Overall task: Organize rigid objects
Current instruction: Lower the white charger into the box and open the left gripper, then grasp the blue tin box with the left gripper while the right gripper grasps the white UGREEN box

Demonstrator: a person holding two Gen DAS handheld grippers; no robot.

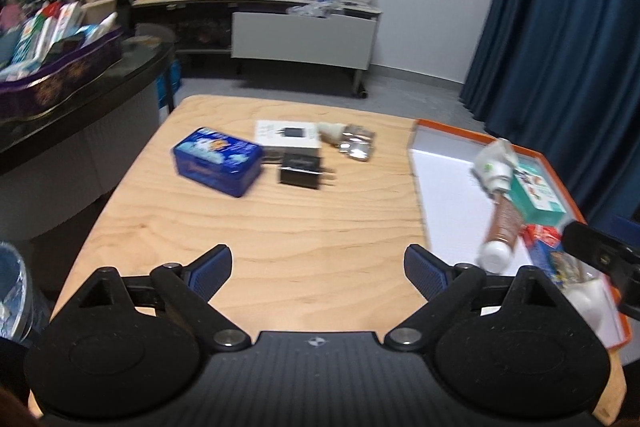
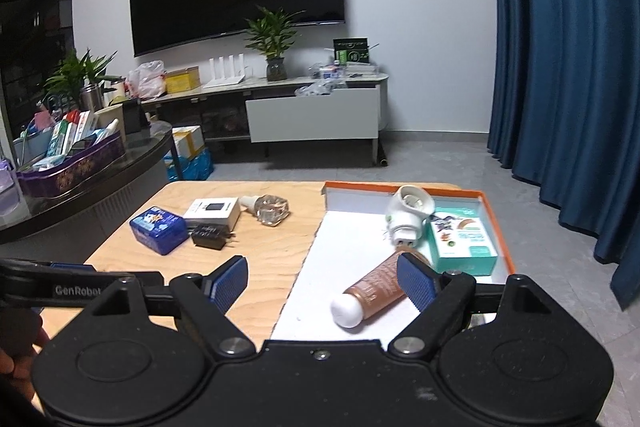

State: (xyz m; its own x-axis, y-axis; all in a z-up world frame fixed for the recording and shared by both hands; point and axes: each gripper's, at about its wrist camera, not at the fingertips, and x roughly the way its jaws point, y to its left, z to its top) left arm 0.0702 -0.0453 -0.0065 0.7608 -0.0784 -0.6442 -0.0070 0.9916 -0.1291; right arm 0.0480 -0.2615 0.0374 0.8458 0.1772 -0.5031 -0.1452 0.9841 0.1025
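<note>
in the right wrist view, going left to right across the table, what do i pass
blue tin → black charger → white box → clear glass piece → brown tube → white plug-in device → teal box

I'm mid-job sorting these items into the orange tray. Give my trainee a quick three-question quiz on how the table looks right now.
1. True or false: the blue tin already lies in the orange-rimmed tray.
2. Which item lies nearest the right hand-held gripper? A) black charger B) brown tube C) teal box
3. Fill in: both hand-held grippers, including the left hand-held gripper, are ____ and hold nothing.

Key: 1 false, it sits on the wooden table; 2 B; 3 open.
</note>
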